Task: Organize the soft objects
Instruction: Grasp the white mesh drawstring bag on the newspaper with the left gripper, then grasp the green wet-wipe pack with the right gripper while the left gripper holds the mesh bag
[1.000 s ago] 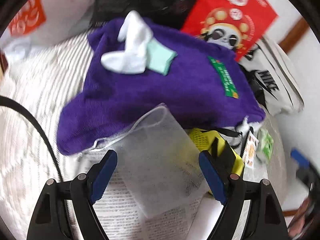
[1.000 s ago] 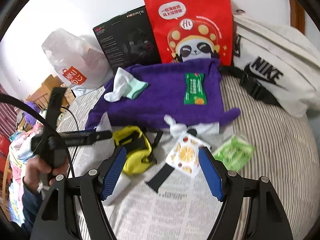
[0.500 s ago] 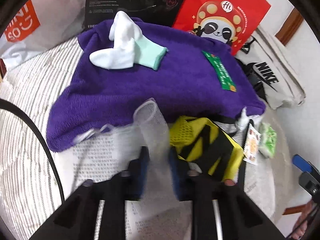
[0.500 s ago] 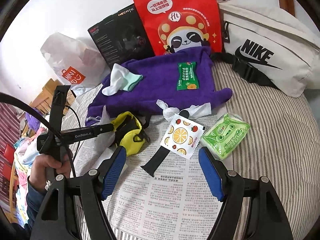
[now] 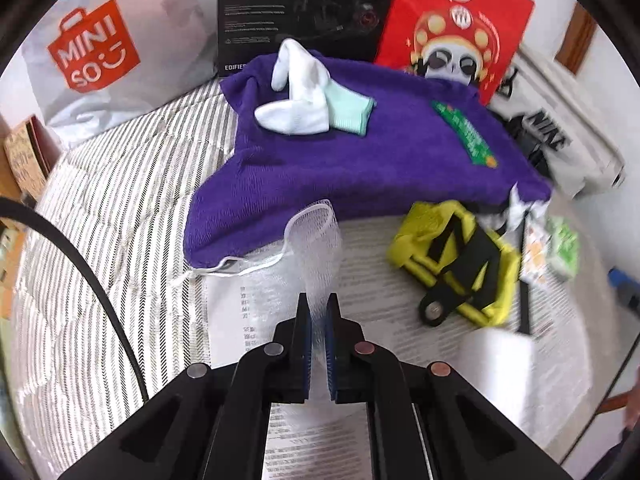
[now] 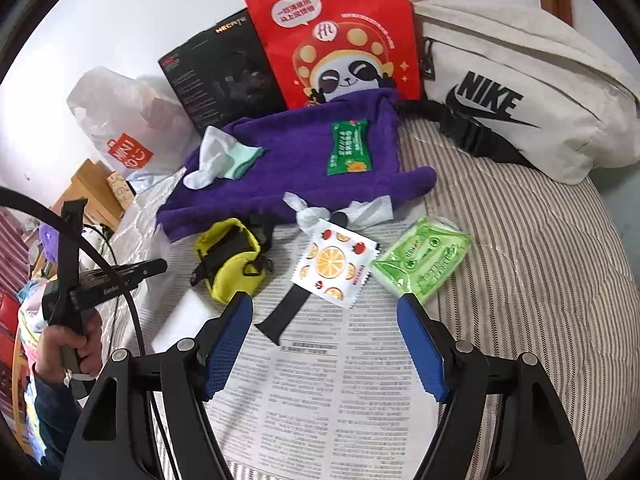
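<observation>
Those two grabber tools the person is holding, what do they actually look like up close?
Each is a black plastic frame with round metal rivets and two flat fingers faced with blue textured pads, as on the right gripper and left gripper. A black cable loops past the left one. The person's left hand grips a black handle, with a dark blue sleeve.

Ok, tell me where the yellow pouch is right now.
In the right wrist view the yellow pouch lies left of centre on the newspaper, just below the purple towel and left of the orange-print packet.
</observation>
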Tool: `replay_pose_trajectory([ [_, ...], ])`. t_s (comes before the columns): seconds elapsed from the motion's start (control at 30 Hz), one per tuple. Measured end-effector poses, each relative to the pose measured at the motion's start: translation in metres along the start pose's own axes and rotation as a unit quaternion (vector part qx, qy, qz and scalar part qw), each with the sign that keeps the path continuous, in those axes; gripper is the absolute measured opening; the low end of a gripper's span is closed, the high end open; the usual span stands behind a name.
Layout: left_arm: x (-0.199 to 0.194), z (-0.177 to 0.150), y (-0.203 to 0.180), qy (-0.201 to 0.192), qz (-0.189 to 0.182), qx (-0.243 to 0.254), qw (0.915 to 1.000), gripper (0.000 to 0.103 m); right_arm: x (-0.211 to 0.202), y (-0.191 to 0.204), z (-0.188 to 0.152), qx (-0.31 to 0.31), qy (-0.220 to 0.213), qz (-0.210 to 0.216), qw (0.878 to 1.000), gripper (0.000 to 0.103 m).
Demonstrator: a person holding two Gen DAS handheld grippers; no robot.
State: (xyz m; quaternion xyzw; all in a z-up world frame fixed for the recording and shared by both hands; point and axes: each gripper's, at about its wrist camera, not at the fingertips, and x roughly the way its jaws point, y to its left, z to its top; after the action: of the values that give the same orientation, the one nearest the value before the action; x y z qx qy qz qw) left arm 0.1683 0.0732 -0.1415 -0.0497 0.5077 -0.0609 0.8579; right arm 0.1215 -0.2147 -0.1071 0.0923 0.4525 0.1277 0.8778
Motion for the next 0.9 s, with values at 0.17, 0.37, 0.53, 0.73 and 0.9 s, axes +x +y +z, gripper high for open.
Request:
replay_pose_trajectory([
  [0.17, 0.012, -0.008, -0.009, -0.003, 0.029, 0.033, 0.999, 0.006, 0.013, -0.01, -0.003, -0.002, 0.011, -0.03, 1.0, 0.074],
  [0.37, 0.012, -0.012, -0.016, -0.024, 0.046, 0.057, 0.997, 0.007, 0.037, -0.021, -0.005, -0.012, 0.024, -0.071, 0.997, 0.074],
  [0.53, 0.011, -0.015, -0.021, -0.038, 0.059, 0.067, 0.9953, 0.007, 0.049, -0.035, -0.002, -0.019, 0.021, -0.11, 0.994, 0.074],
  [0.73, 0.012, -0.016, -0.019, -0.044, 0.048, 0.064, 0.9958, 0.007, 0.078, -0.04, 0.004, -0.075, 0.037, -0.14, 0.987, 0.075],
  [0.9, 0.012, -0.016, -0.019, -0.044, 0.047, 0.069, 0.9956, 0.007, 0.089, -0.042, 0.018, -0.11, 0.02, -0.142, 0.984, 0.081],
])
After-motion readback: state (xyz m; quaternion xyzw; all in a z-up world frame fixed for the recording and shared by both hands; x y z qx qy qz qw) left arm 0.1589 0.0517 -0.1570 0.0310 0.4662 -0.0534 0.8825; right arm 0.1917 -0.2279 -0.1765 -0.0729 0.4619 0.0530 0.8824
